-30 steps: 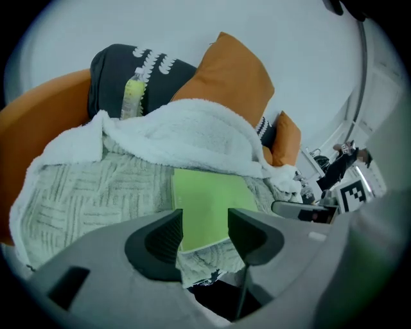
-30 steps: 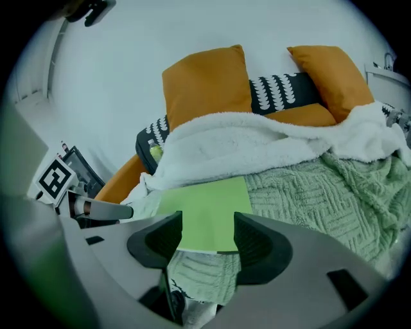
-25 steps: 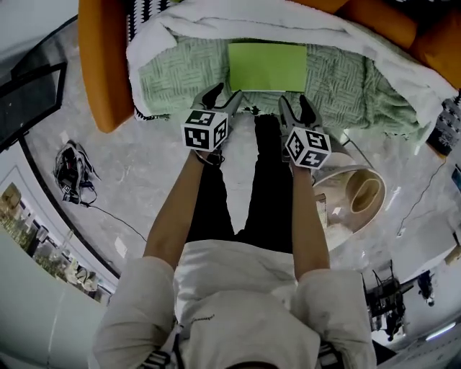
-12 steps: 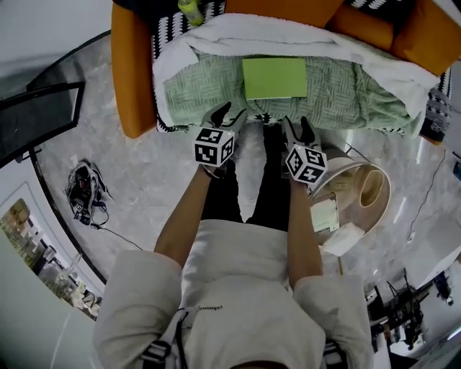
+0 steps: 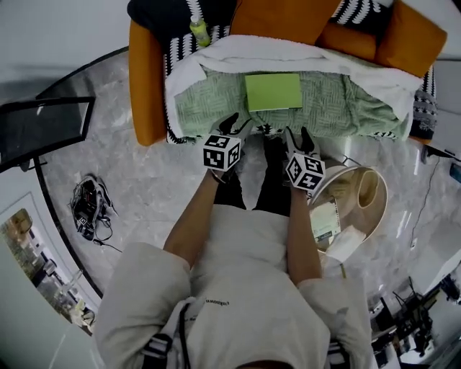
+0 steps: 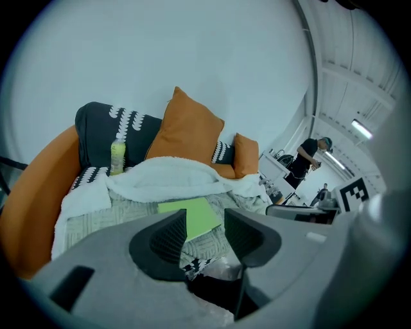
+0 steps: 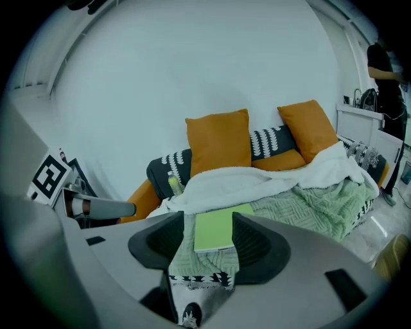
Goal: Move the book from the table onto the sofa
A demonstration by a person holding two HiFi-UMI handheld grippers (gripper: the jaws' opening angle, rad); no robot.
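Note:
The light green book (image 5: 274,91) lies flat on the green knitted blanket (image 5: 338,101) spread over the orange sofa (image 5: 148,86). It also shows past the jaws in both gripper views, as the book (image 6: 192,217) and the book (image 7: 218,228). My left gripper (image 5: 239,122) hangs in front of the sofa's edge, apart from the book; its jaws are closing with nothing between them. The right gripper (image 5: 297,133) is beside it, open and empty. Both grippers, left (image 6: 204,234) and right (image 7: 209,241), point toward the seat.
A white fleece throw (image 5: 288,50) covers the seat back, with orange cushions (image 5: 288,18) behind it. A green bottle (image 5: 198,30) stands at the sofa's left corner. A round beige side table (image 5: 364,194) holds papers to my right. Cables (image 5: 90,209) lie on the floor at left.
Both grippers have pulled back from the sofa's edge and risen together. The book stays where it lay on the blanket. More of the sofa's back has come into view.

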